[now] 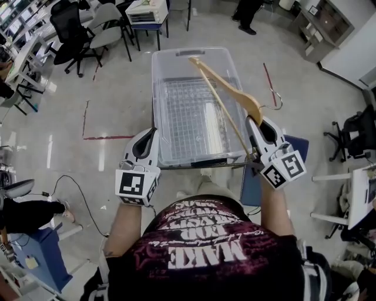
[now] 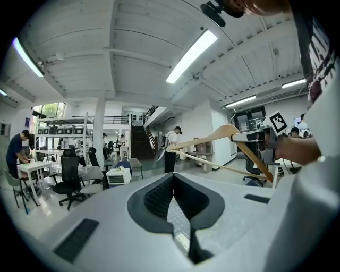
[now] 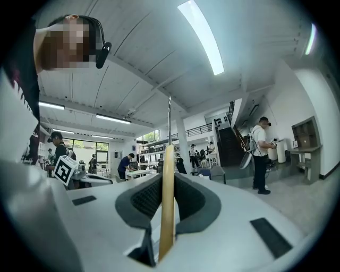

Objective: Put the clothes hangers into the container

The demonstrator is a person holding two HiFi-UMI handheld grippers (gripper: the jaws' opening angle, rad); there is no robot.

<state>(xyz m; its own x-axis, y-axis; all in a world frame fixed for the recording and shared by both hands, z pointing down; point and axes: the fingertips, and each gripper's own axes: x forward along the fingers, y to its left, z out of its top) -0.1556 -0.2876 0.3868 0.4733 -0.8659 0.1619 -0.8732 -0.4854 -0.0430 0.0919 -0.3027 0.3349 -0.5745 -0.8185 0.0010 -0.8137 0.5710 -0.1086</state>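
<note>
A clear plastic container [image 1: 160, 106] stands right in front of me, nothing visible inside it. Tilted over its right side is a wooden clothes hanger [image 1: 226, 88], whose metal hook [image 1: 274, 106] sticks out past the right wall. My right gripper [image 1: 254, 124] is shut on the hanger near its neck; in the right gripper view the wood [image 3: 168, 202] runs up between the pads. At the container's near left corner my left gripper [image 1: 154, 133] is shut and holds nothing. From the left gripper view [image 2: 173, 180] the hanger [image 2: 212, 135] shows to the right.
Office chairs [image 1: 88, 32] and a small cart [image 1: 147, 13] stand beyond the container at the back left. A person [image 1: 247, 14] stands at the far side. Red tape [image 1: 108, 137] marks the floor on the left, and a blue board [image 1: 254, 179] lies at my right.
</note>
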